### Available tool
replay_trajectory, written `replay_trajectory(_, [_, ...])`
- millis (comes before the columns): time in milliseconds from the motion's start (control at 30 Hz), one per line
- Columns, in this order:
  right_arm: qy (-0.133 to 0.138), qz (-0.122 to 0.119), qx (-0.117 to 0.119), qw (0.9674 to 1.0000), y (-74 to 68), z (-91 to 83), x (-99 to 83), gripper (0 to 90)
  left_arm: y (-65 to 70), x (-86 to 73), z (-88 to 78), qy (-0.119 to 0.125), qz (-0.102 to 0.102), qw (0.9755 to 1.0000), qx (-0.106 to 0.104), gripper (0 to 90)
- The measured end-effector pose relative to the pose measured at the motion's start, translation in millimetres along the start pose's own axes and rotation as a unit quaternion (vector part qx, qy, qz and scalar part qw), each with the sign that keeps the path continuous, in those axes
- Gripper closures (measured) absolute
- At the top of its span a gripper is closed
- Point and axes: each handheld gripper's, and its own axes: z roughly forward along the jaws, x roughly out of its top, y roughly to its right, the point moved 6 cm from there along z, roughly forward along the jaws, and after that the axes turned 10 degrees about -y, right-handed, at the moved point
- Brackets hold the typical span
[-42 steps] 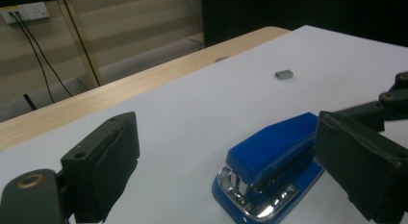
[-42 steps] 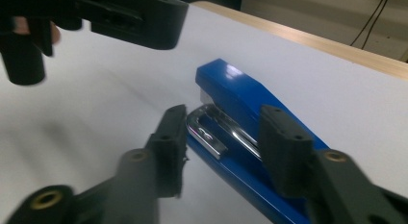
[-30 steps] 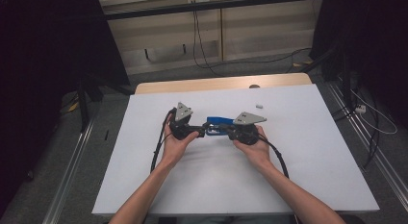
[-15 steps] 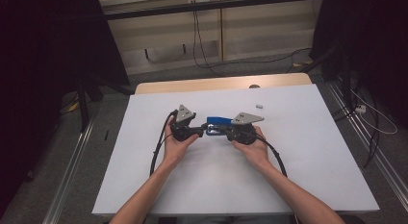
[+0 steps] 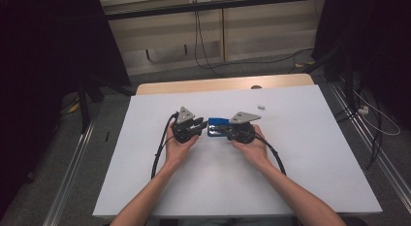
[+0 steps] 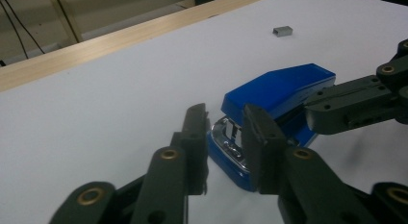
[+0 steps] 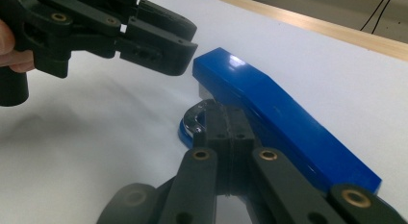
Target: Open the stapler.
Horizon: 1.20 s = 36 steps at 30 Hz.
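Blue stapler (image 5: pixel 217 127) lying on the white tabletop (image 5: pixel 310 153), about in the middle, between the two grippers. Top arm lifted a little at the front end, chrome metal part visible under it in both gripper views.

Left gripper (image 5: pixel 197 125) held in the left hand (image 5: pixel 177 147), pointing to the front end of the stapler. Jaws just been closing, now with a narrow gap only. In the left gripper view, the chrome nose of the stapler (image 6: pixel 269 132) seen just behind this gap, very near to the jaw tips; cannot tell if the jaws really touch it, no clear pinching seen.

Right gripper (image 5: pixel 228 133) held in the right hand (image 5: pixel 252 147), coming from the opposite side. Jaws pressed together, flat against each other, in the right gripper view lying along the side of the stapler (image 7: pixel 269 118), tips close to the chrome front part. Cannot tell if something thin is caught between them.

Small grey block of staples (image 6: pixel 282 30) lying separately on the tabletop, well apart from the stapler, on the far side. Wooden edge (image 5: pixel 218 84) of the tabletop beyond the white surface.
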Motion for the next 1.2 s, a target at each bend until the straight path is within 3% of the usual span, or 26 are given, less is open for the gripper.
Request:
replay_trajectory(267, [-0.02,-0.002,-0.002,0.9998,0.5,5.1,-1.6,90.0,2.1,-4.8,2.9,-0.017,-0.003,0.9998,-0.011,90.0])
replay_trajectory(567, [-0.044,0.002,-0.008,0.999,5.5,5.5,-6.3,90.0,2.8,-8.4,7.5,-0.031,-0.011,0.9993,-0.019,90.0])
replay_trajectory(833, [-0.058,0.002,-0.011,0.9982,7.0,8.4,-7.6,90.0,6.7,-5.2,5.7,-0.032,-0.002,0.9995,-0.009,90.0])
replay_trajectory(933, [-0.072,-0.003,-0.013,0.9973,6.7,10.9,-8.2,90.0,6.0,-6.6,6.6,-0.033,-0.007,0.9994,-0.011,90.0])
replay_trajectory(1200, [-0.075,0.007,-0.008,0.9971,7.5,13.0,-6.6,90.0,3.9,-12.8,13.1,-0.041,-0.024,0.9988,-0.014,90.0])
